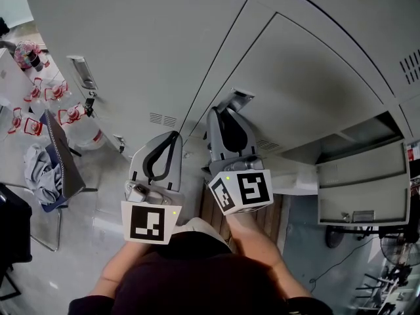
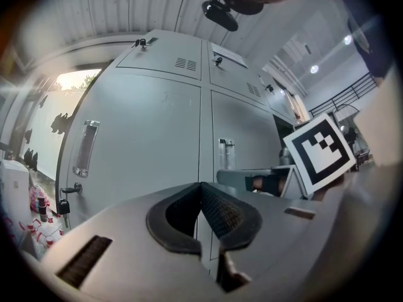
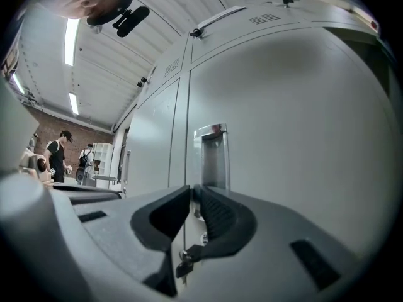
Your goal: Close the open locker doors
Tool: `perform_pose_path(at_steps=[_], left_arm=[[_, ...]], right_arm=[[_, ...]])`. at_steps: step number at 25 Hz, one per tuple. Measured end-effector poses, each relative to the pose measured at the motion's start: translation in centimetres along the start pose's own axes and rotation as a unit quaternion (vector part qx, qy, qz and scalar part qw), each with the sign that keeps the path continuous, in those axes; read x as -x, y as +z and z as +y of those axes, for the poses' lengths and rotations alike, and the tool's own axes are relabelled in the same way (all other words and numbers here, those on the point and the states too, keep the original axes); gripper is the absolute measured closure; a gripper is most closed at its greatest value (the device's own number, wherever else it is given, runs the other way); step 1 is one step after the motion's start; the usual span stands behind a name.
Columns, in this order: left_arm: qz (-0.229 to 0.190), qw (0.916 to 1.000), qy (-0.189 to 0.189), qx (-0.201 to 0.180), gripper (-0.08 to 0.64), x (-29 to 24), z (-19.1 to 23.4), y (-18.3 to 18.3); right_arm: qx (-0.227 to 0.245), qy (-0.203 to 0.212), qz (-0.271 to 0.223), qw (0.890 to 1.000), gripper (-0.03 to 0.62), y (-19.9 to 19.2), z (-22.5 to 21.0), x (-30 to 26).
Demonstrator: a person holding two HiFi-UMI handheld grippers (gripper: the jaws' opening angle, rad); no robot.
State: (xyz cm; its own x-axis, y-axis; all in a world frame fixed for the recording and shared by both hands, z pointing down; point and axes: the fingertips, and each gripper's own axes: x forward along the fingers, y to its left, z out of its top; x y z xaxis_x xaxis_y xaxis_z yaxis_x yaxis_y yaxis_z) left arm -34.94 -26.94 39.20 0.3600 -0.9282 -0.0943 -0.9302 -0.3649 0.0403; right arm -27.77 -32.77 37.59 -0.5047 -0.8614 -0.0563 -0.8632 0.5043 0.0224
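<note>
Grey left hand-held gripper (image 1: 174, 136), right hand-held gripper (image 1: 218, 111), both level

The lockers (image 1: 144, 51) are seen from above in the head view, and level and close in both gripper views.

The bank of lockers (image 1: 164, 58) stands straight ahead of the person. The left gripper (image 1: 175, 136) and the right gripper (image 1: 215, 113) sit side by side before its closed doors. The right one is just in front of a recessed handle (image 1: 237, 100). Far right, an open locker door (image 1: 361, 189) hangs out below its compartment. At the left, a chair (image 1: 64, 155) stands on the floor with cloth (image 1: 39, 169) on its seat. Bottles (image 1: 69, 113) lie behind it, near the lockers.
</note>
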Motion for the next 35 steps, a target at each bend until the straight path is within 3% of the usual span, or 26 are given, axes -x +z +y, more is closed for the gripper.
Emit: perform_pose_path(at_steps=[11,27,31,35], left_arm=[[0.0,0.9999,0.008,-0.012,0.558,2.4,-0.7,0.4],[-0.003,0.9996,-0.014,-0.025,0.558,5.3,-4.3,1.0],[-0.002,0.9994,-0.025,-0.024,0.558,5.5,-5.9,1.1],[-0.007,0.9988,-0.042,-0.024,0.558,5.4,-7.8,1.4]], right_arm=[[-0.002,-0.064,0.027,0.998,0.522,-0.4,-0.4,0.4],[-0.012,-0.08,0.006,0.997,0.522,0.7,-0.3,7.3],[-0.012,-0.089,-0.007,0.996,0.589,1.4,-1.1,9.8],[-0.009,-0.095,-0.008,0.995,0.591,1.6,-2.3,12.3]])
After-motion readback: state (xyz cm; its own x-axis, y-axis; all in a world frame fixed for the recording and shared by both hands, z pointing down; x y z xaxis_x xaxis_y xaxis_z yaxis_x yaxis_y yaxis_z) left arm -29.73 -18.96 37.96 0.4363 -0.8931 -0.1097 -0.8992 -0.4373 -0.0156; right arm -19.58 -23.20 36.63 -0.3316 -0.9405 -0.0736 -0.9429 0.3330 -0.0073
